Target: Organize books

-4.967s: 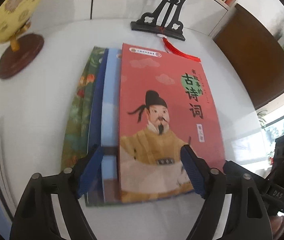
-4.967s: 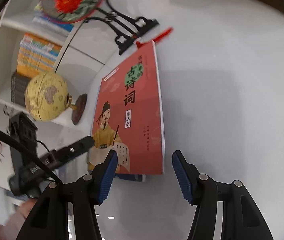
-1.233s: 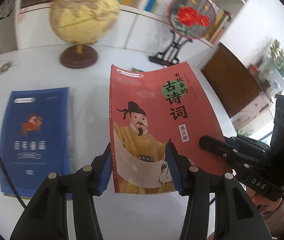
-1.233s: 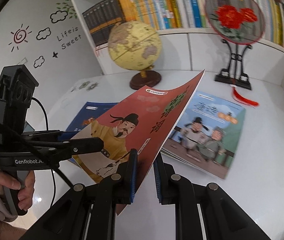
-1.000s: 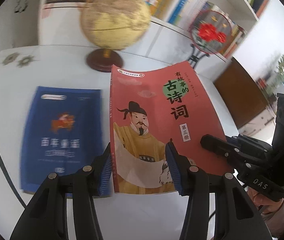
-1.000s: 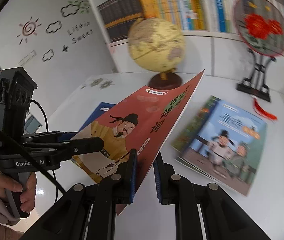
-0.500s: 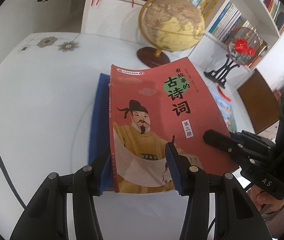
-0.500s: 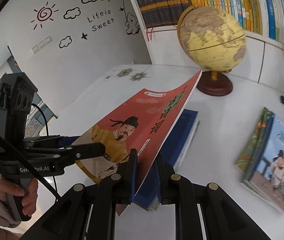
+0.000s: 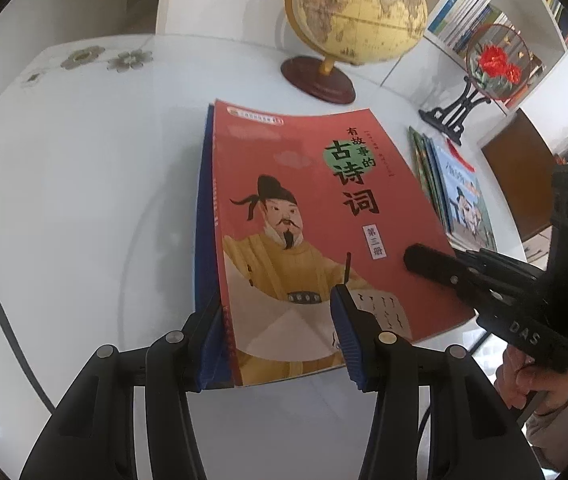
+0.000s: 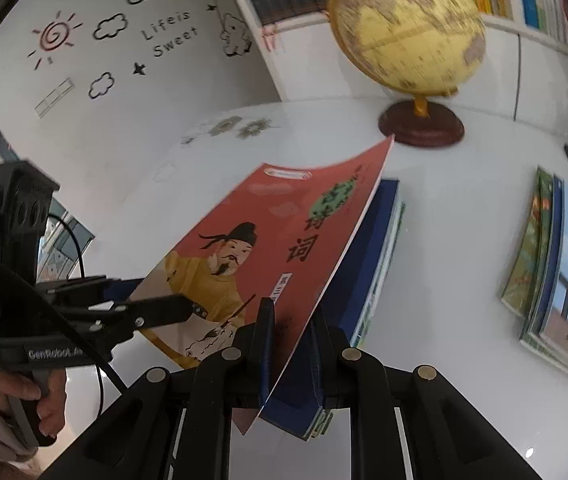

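Note:
A red book (image 9: pixel 307 216) with a robed man on its cover hangs, slightly bowed, just above a blue book (image 9: pixel 203 208) that lies on the white table (image 9: pixel 84 200). My left gripper (image 9: pixel 276 336) holds the red book's near edge by the spine, one pad under it and one on the cover. My right gripper (image 10: pixel 289 344) is shut on the long edge opposite the spine of the red book (image 10: pixel 252 248). From the right wrist view the blue book (image 10: pixel 379 240) tops a small stack, mostly hidden by the red cover.
A yellow globe (image 9: pixel 355 12) on a brown foot stands behind the books. A second pile of picture books (image 10: pixel 555 264) lies to the right, near a round fan on a black stand (image 9: pixel 491 60). Bookshelves line the back wall.
Both grippers have carried the red book leftward and down. It now hangs over the blue book and hides most of it. Neither grip has altered.

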{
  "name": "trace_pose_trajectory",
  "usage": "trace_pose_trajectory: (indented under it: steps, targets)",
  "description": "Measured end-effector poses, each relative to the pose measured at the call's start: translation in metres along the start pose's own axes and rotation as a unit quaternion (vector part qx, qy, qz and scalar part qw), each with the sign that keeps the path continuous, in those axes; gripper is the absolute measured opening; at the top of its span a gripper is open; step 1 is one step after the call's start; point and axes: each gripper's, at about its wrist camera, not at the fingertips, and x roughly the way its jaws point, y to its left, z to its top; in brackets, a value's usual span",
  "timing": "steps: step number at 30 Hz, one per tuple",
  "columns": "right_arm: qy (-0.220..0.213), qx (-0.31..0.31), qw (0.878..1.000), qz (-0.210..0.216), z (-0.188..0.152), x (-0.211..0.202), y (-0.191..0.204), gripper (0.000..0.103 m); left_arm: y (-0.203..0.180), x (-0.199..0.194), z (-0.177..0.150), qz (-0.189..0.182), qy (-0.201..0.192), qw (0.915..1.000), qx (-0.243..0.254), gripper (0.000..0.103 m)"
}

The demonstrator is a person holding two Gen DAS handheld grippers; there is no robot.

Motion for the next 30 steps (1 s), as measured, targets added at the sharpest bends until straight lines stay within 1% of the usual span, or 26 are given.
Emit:
trace_pose_trajectory:
  steps: [3,6,9,15,18,25,30]
  targets:
    - [0.013,0.014,1.0,0.001,-0.004,0.008,-0.007,0.016,-0.002,0.003,-0.001,0.003,0.006,1.0,0.006,0.046]
    - [0.023,0.024,0.999,0.004,-0.005,0.014,-0.011,0.016,0.001,0.007,-0.003,0.004,0.016,0.9999,0.001,0.046]
    - [0.033,0.038,0.999,0.009,-0.004,0.02,-0.014,0.016,0.005,0.008,-0.006,0.009,0.016,0.9998,-0.001,0.046]
    - [0.047,0.052,0.998,0.011,-0.002,0.029,-0.019,0.019,0.006,0.008,-0.008,0.005,0.013,0.9999,-0.002,0.048]
    - [0.048,0.062,0.997,0.016,-0.004,0.03,-0.023,0.019,0.005,0.008,-0.009,0.009,0.013,0.9999,0.003,0.049]
    - [0.052,0.068,0.996,0.006,-0.005,0.033,-0.021,0.021,0.007,0.007,-0.009,0.003,0.013,0.9999,-0.006,0.049]
    - [0.054,0.065,0.996,-0.002,-0.005,0.034,-0.018,0.024,0.006,0.007,-0.009,0.009,0.015,0.9998,-0.005,0.049]
